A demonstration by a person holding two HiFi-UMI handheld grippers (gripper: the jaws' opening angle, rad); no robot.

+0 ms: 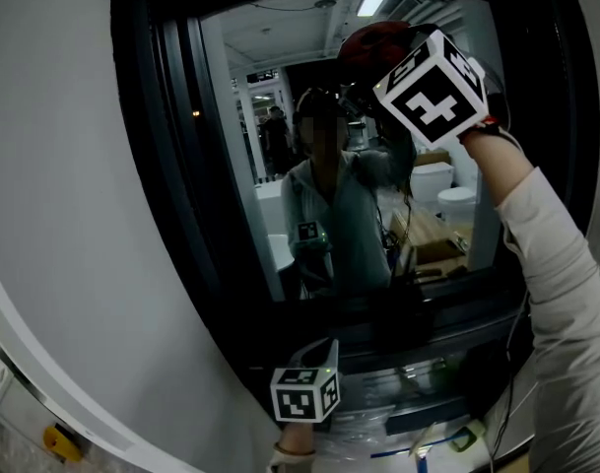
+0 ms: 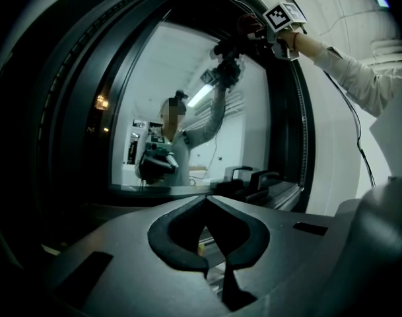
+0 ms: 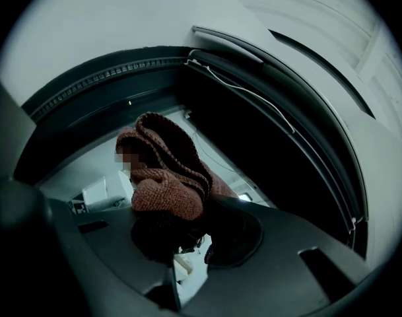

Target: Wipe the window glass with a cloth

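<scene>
The dark window glass [image 1: 378, 195] mirrors the person and the lit room. My right gripper [image 1: 383, 62] is raised to the upper right part of the pane, shut on a red-brown knitted cloth [image 1: 376, 39] that is pressed to the glass. In the right gripper view the cloth [image 3: 166, 180] bulges out above the jaws of my right gripper [image 3: 187, 210]. The left gripper view shows that gripper [image 2: 255, 33] high up by the frame. My left gripper [image 1: 319, 351] hangs low below the sill; it [image 2: 206, 202] is shut, pads touching, holding nothing.
A dark window frame [image 1: 181, 166] rims the pane, with a white wall [image 1: 63, 215] to its left. Dark handles [image 2: 253, 178] sit on the sill. Clear plastic wrapping [image 1: 418, 402] lies below the window. A small yellow object [image 1: 61, 441] is at the bottom left.
</scene>
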